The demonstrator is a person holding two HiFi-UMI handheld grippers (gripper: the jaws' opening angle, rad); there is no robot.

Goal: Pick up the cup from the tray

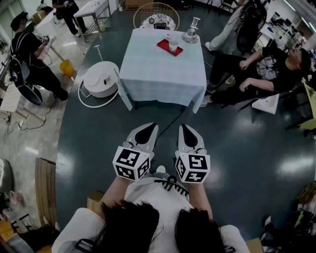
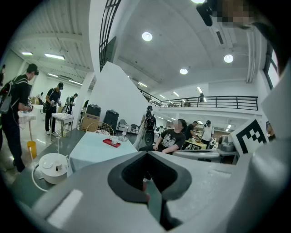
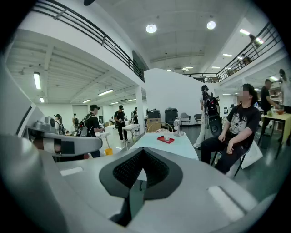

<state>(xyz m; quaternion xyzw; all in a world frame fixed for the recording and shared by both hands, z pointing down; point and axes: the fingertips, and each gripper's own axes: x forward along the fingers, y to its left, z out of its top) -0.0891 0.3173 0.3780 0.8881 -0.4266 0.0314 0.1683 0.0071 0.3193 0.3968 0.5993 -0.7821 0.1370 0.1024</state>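
Observation:
A clear cup [image 1: 173,46] stands on a small red tray [image 1: 166,48] at the far right part of a table with a pale cloth [image 1: 160,69]. Both grippers hang low over the dark floor, well short of the table. My left gripper [image 1: 146,131] and right gripper [image 1: 187,133] sit side by side, each with its jaws pressed together and nothing between them. The left gripper view shows its shut jaws and the tray [image 2: 109,143] with the cup [image 2: 114,139] far ahead. Beyond the shut jaws in the right gripper view are the tray [image 3: 163,140] and cup [image 3: 167,136].
A glass stand [image 1: 191,32] sits by the tray. A round white unit [image 1: 100,79] rests on the floor left of the table. A seated person [image 1: 256,69] is at its right. Another person [image 1: 24,54] stands far left. A wire chair [image 1: 156,15] is behind the table.

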